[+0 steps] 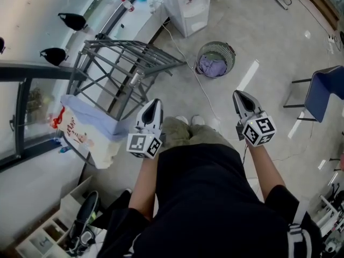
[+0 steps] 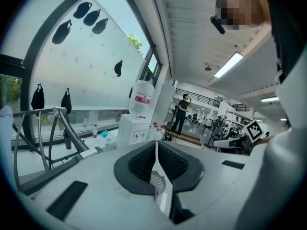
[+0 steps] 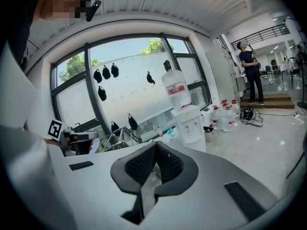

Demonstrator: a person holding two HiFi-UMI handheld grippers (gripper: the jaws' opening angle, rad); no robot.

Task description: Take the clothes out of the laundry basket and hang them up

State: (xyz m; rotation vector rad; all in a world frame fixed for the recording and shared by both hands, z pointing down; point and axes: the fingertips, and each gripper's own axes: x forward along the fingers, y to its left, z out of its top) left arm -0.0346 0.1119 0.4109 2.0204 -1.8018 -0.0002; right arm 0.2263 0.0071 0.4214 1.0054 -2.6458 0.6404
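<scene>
The round wire laundry basket (image 1: 216, 59) stands on the floor ahead of me with a purple garment (image 1: 213, 66) inside. The grey folding drying rack (image 1: 129, 69) is to its left, by the window; it also shows as the rack (image 2: 55, 126) in the left gripper view. A light blue garment (image 1: 88, 113) and a white printed cloth (image 1: 80, 138) hang off the rack's near end. My left gripper (image 1: 154, 106) and right gripper (image 1: 238, 96) are held at waist height, pointing forward, well short of the basket. Both are shut with nothing between the jaws, left gripper (image 2: 156, 146), right gripper (image 3: 156, 146).
A white water dispenser (image 1: 188, 4) stands behind the basket, with a cable trailing across the floor. A blue chair (image 1: 327, 90) is at the right. Shelving with shoes (image 1: 80, 224) sits at my lower left. A person (image 3: 250, 71) stands far off beside water bottles (image 3: 229, 114).
</scene>
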